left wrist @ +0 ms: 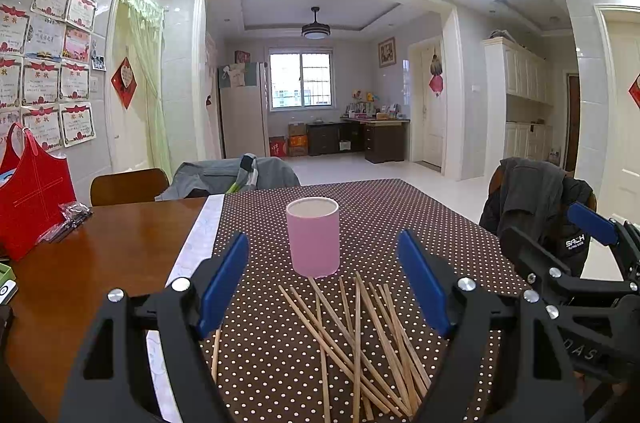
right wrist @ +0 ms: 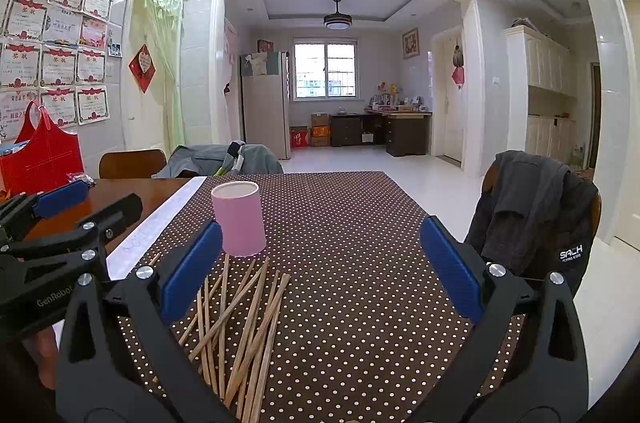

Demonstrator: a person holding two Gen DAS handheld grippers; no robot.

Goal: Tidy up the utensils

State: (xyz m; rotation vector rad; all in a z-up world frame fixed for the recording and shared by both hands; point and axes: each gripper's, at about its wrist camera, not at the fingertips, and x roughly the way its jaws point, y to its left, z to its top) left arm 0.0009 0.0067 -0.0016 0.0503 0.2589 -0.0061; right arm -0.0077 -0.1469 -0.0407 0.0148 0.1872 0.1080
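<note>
1. In the lower part of the left wrist view, the left claw (left wrist: 322,287) stands wide apart with nothing between its blue pads; the right claw (right wrist: 320,263) fills the bottom of its own view in the same way, spread and empty.
2. Just beyond both claws, low in the frame, a loose heap of chopsticks (left wrist: 360,343) lies on the dotted cloth (left wrist: 280,363), crossing one another at odd angles; one stick (left wrist: 216,353) lies apart at lower left.
3. The chopsticks look like thin, stiff, pale wooden rods. They are probably very light and apt to roll or slip, so a pinch across the middle of one stick, where it lies clear of its neighbours, seems the safest hold.
4. Touching the far ends of the heap, at frame centre, stands a pink cup (left wrist: 313,237), upright and cylindrical with a smooth matt wall and an open mouth, likely the holder.
5. The cloth is brown with white dots and covers the right part of a glossy wooden bench (left wrist: 100,263).
6. A red bag (left wrist: 32,191) sits at far left.
</note>
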